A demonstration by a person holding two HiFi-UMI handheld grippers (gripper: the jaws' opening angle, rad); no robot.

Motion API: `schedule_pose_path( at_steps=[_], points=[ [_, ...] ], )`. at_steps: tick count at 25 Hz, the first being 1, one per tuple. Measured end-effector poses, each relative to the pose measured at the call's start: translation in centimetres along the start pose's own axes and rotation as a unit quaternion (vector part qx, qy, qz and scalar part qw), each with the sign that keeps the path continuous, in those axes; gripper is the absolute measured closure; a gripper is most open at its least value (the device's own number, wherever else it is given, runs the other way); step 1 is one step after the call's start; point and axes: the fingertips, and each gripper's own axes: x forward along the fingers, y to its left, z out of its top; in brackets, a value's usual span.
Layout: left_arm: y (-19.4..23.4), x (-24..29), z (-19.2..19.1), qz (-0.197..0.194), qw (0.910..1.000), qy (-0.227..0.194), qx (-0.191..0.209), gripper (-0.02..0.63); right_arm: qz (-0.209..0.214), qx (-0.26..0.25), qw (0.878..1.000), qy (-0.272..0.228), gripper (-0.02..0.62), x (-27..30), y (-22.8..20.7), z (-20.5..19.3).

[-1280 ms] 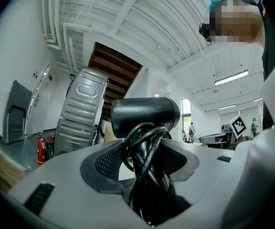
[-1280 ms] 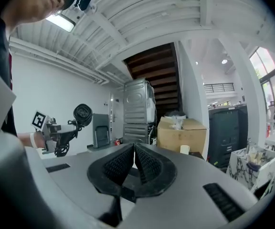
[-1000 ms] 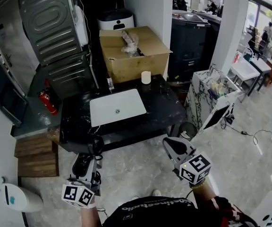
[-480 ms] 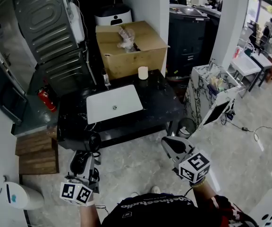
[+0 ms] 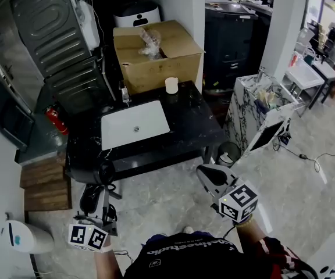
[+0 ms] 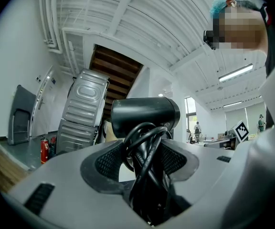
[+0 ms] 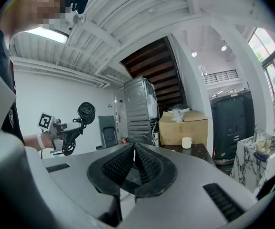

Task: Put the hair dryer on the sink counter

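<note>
A black hair dryer (image 5: pixel 104 173) with its cord wound round the handle is held upright in my left gripper (image 5: pixel 101 199), low at the left of the head view. In the left gripper view the pads press on the cord-wrapped handle (image 6: pixel 144 166), and the dryer's barrel (image 6: pixel 144 116) stands above them. The black sink counter (image 5: pixel 196 124) with a white basin (image 5: pixel 135 125) lies ahead, well apart from the dryer. My right gripper (image 5: pixel 207 176) hangs in front of the counter's near right corner, shut and empty (image 7: pixel 134 149).
On the counter stand a white cup (image 5: pixel 171 85) and a faucet (image 5: pixel 124 92). A cardboard box (image 5: pixel 156 51) sits behind it. A marble cabinet (image 5: pixel 260 115) and a bin (image 5: pixel 230 154) are to the right. Wooden steps (image 5: pixel 42 182) and a fire extinguisher (image 5: pixel 54 120) are at the left.
In the head view the counter has slid up and to the left. Both grippers have drifted slightly left. The left gripper's hold on the dryer is unchanged.
</note>
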Motion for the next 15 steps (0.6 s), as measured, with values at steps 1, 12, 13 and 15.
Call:
schedule_pose_path(
  at_steps=[1, 12, 13, 15],
  points=[
    [-0.3, 0.0, -0.1, 0.004, 1.0000, 0.000, 0.003, 0.373, 0.003, 0.000, 1.000, 0.002, 0.555, -0.2, -0.3, -0.3],
    [-1.0, 0.7, -1.3, 0.034, 0.9993, 0.009, 0.009, 0.373, 0.021, 0.020, 1.000, 0.003, 0.555, -0.4, -3.0, -2.0],
    [-0.9, 0.9, -1.3, 0.036, 0.9992, 0.010, 0.010, 0.371, 0.023, 0.021, 1.000, 0.002, 0.555, -0.2, -3.1, -2.0],
    [-0.5, 1.3, -1.5, 0.038, 0.9991, 0.012, 0.011, 0.373, 0.025, 0.025, 0.999, 0.002, 0.555, 0.1, -3.2, -2.3]
  ],
)
